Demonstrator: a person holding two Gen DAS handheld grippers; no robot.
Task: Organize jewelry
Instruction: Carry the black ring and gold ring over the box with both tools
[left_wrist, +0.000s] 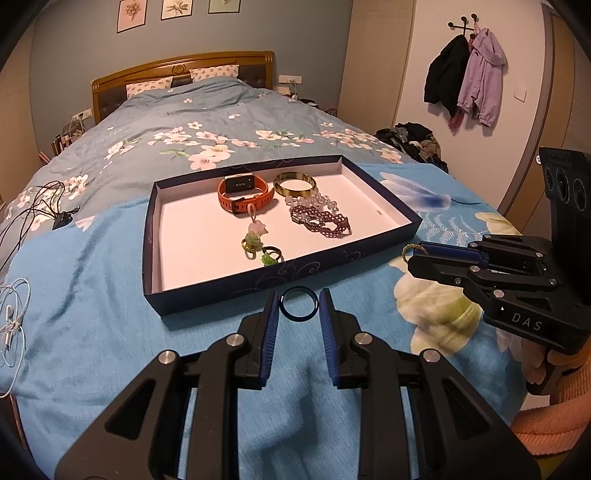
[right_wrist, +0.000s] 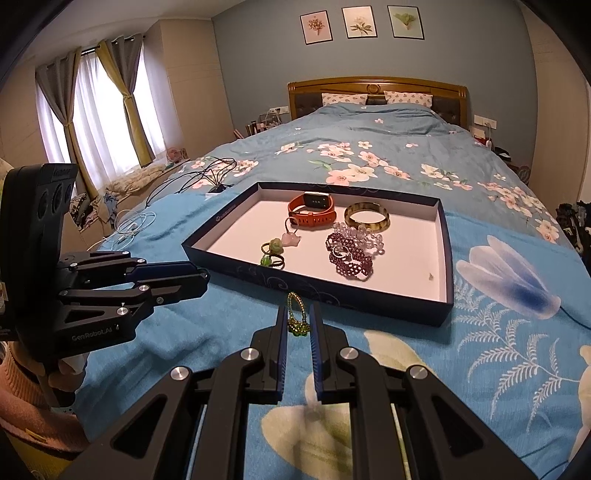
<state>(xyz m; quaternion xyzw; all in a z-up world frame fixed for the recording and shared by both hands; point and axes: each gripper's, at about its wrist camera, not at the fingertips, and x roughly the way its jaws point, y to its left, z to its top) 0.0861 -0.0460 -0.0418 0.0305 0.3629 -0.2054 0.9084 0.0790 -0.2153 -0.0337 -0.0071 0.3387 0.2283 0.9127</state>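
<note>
A dark blue tray (left_wrist: 258, 280) (right_wrist: 332, 297) with a white floor lies on the bed. In it are an orange watch (left_wrist: 245, 194) (right_wrist: 312, 210), an olive bangle (left_wrist: 295, 184) (right_wrist: 366, 216), a clear bead bracelet (left_wrist: 314, 201), a purple bead bracelet (left_wrist: 321, 221) (right_wrist: 349, 258), a pink flower charm (left_wrist: 258, 227) and green-stone rings (left_wrist: 271, 256) (right_wrist: 271, 254). Just in front of the tray's near wall, my left gripper (left_wrist: 298, 308) (right_wrist: 201, 277) is shut on a dark ring (left_wrist: 298, 303). To its right, my right gripper (right_wrist: 298, 319) (left_wrist: 415, 254) is shut on a gold bead ring with a green stone (right_wrist: 296, 314) (left_wrist: 407, 251).
The blue floral bedspread (left_wrist: 110, 295) carries black cables (left_wrist: 40, 206) and white earphones (left_wrist: 13, 325) on the left. A pile of clothes (left_wrist: 417, 140) lies beside the bed on the right, with jackets (left_wrist: 465, 77) hung on the wall. A person's sleeve (left_wrist: 554, 406) is behind the right gripper.
</note>
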